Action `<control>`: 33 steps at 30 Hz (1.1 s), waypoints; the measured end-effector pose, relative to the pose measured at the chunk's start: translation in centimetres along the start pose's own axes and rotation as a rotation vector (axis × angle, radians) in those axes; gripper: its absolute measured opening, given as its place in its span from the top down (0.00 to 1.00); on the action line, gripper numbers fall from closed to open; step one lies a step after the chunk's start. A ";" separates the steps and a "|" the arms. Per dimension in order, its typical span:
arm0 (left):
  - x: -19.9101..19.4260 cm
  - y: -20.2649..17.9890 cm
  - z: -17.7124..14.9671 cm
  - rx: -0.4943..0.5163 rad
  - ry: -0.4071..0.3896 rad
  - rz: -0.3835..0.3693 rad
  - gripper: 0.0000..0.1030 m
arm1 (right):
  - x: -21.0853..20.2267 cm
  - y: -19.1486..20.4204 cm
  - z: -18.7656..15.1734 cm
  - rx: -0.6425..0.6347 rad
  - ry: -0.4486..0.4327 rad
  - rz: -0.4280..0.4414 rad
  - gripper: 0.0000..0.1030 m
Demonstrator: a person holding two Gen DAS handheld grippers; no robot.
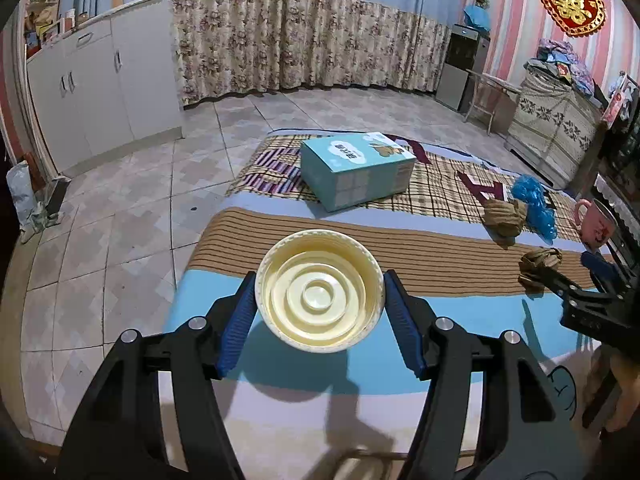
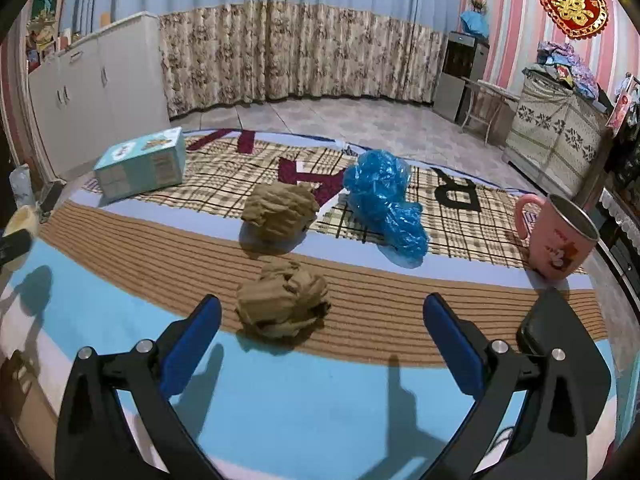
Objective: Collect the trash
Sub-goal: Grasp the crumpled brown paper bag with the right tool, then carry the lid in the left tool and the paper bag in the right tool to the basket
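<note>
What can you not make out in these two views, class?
- Box label: too small, both views.
- Bowl: cut off at the left edge in the right wrist view.
- Mug inside: hidden by its wall.
- Near paper ball underside: hidden.

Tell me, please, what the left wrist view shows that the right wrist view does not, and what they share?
Only the left wrist view shows the inside of the cream bowl, clamped by the left gripper; the right wrist view catches just a sliver of it at the left edge. Only the right wrist view shows the open right gripper with the near paper ball just ahead of it. Both show the teal box, the blue plastic bag, the far paper ball and the pink mug.
</note>
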State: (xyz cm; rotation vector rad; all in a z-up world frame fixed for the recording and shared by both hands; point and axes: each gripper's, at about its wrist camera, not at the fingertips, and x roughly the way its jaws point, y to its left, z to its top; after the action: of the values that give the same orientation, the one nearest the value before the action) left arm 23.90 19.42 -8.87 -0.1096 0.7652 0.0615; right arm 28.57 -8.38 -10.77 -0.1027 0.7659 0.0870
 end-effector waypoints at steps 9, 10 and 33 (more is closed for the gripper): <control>-0.8 -0.4 0.0 -0.015 -0.008 0.005 0.41 | 0.2 -0.1 -0.5 -0.020 0.022 0.113 0.56; -0.9 -0.7 0.1 -0.013 -0.009 0.005 0.41 | -0.2 -0.4 -0.6 -0.021 0.008 0.110 0.57; -6.7 -16.3 -0.5 0.129 -0.065 -0.134 0.41 | -13.0 -18.2 -5.3 0.045 -0.111 -0.065 0.57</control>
State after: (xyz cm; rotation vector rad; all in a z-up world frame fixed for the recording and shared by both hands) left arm 20.27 3.09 -3.37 -0.0354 0.6934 -0.1111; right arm 17.74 -27.66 -4.46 -0.0791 0.6530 0.0134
